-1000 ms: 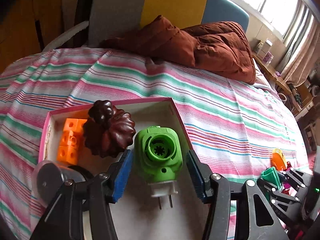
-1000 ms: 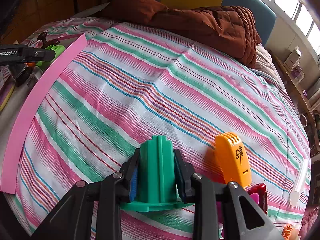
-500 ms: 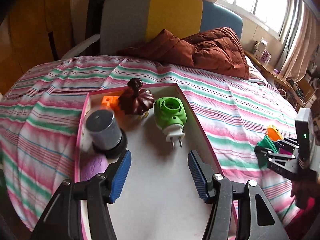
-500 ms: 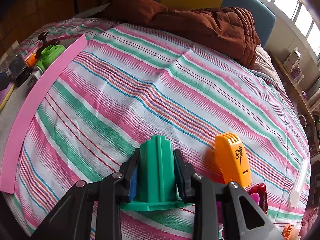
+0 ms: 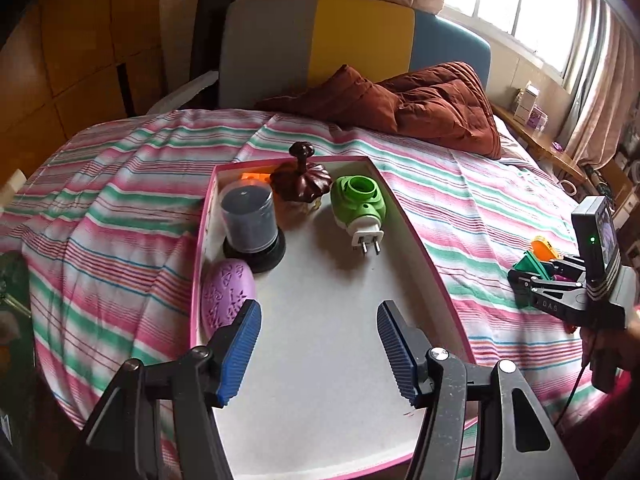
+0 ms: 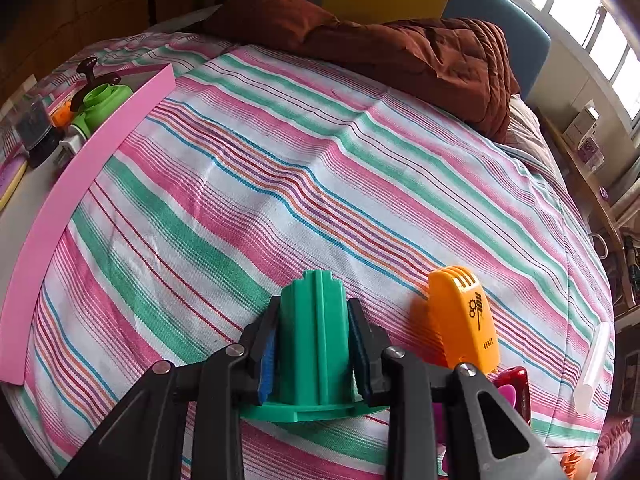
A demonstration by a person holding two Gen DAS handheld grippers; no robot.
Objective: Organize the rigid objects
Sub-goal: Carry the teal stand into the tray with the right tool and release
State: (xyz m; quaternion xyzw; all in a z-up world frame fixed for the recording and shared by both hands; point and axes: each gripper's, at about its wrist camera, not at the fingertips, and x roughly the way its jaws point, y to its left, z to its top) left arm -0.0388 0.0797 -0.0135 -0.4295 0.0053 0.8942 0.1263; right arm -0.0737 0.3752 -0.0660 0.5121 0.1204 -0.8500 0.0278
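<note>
Pink tray (image 5: 416, 236): green plug (image 5: 360, 204), jar (image 5: 249, 216).

A bed (image 5: 460, 216) with a striped sheet carries a rumpled brown quilt (image 5: 420, 100) against a headboard (image 5: 360, 40) panelled grey, yellow and blue. Daylight enters through a curtained window (image 5: 520, 0) at right; wooden panelling (image 5: 80, 40) stands at left.

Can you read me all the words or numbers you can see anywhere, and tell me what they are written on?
"DAS": white letters on the black arm of the right hand-held gripper, seen from the left wrist view; any more letters are cut off.
Black logo and tiny sideways print on the orange plastic piece: too small and blurred to read.
Boxes on the windowsill shelf: too blurred to read.
</note>
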